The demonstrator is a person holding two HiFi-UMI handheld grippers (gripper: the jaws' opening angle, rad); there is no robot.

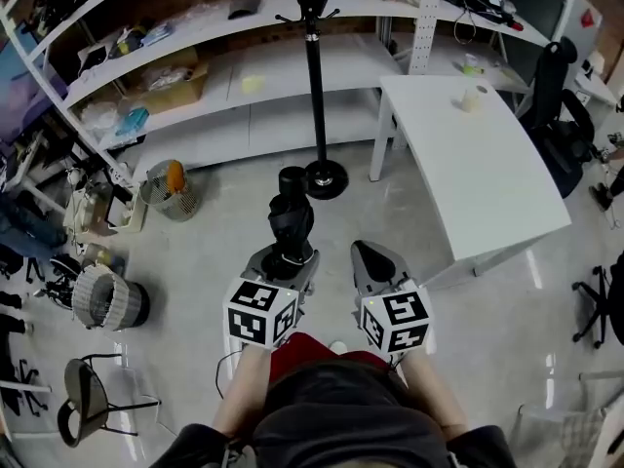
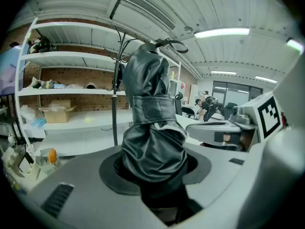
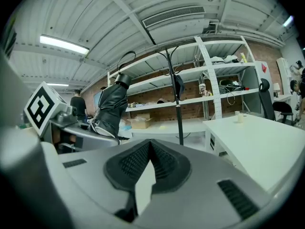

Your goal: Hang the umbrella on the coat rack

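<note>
Bare floor (image 1: 244,213) lies open in front of the rack (image 1: 314,96), up to its round base. A table (image 1: 487,164) edge runs just right of the rack and shelves (image 1: 224,76) stand behind it. The umbrella (image 1: 291,217) is folded, black and glossy, bound by a strap, with a loop (image 2: 171,43) at its far end. It stands short of the rack, clamped in the left gripper (image 1: 290,253). The right gripper (image 1: 369,252) sits beside it, its jaws closed and empty. Both point at the rack, angled slightly down.
</note>
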